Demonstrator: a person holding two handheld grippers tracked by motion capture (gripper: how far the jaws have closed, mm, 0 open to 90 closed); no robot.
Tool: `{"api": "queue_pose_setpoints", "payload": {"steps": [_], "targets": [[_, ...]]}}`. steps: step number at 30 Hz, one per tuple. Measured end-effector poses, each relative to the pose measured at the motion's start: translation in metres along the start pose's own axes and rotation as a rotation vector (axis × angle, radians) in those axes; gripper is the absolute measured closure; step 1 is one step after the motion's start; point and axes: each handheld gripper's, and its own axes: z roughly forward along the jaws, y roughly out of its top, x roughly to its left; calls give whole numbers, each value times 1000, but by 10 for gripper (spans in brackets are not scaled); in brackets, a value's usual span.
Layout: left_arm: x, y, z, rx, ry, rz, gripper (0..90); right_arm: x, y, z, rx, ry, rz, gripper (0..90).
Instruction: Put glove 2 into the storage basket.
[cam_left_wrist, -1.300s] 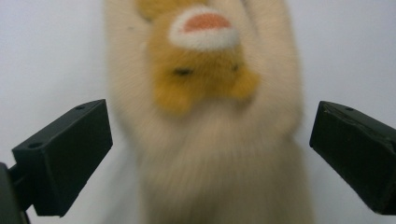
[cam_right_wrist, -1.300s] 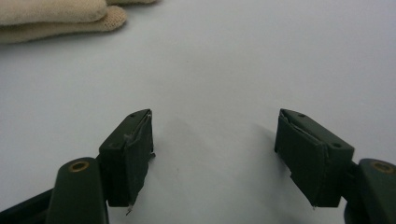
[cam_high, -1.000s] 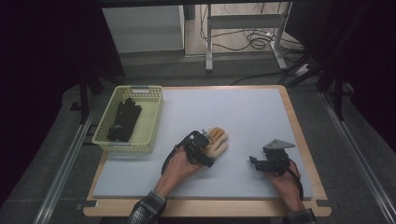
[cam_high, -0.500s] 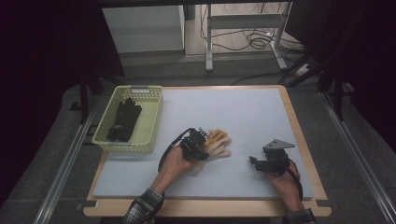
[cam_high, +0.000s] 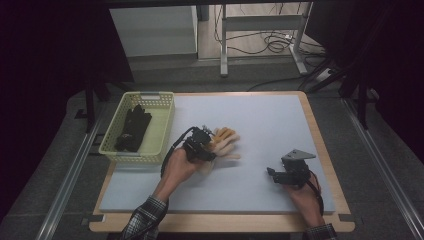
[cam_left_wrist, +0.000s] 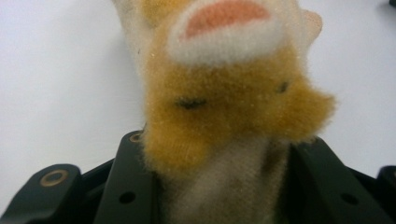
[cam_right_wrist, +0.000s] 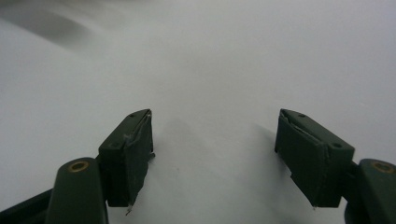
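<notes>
One black glove (cam_high: 132, 128) in yellow basket (cam_high: 162, 131); L gripper (cam_high: 206, 148) clamped on fuzzy orange glove (cam_high: 225, 141), R gripper (cam_high: 272, 175) wide, nothing between.

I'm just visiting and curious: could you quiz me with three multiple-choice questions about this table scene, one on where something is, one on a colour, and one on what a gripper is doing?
1. Where does the basket sit?
A. at the table's far left
B. at the table's near right
C. on the floor

2. What colour is the glove lying in the basket?
A. white
B. black
C. red

3. How does the left gripper stand?
A. open over bare table
B. shut on the fuzzy glove
C. resting in the basket

Answers:
1. A: the high view shows the basket at the far left corner of the pad.
2. B: the glove inside is dark black against the pale yellow-green weave.
3. B: in the left gripper view, both jaws press the orange and white fabric between them.
</notes>
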Motion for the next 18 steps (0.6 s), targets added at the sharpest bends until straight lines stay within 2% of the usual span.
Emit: {"api": "queue_pose_setpoints", "payload": {"steps": [7, 11, 18], "targets": [[20, 5, -31, -32, 32, -36, 602, 0, 0, 0, 0, -2, 1, 274], [31, 5, -44, -35, 49, -46, 601, 0, 0, 0, -2, -2, 1, 272], [56, 3, -66, -48, 93, -103, 598, 0, 0, 0, -2, -4, 2, 265]]}}
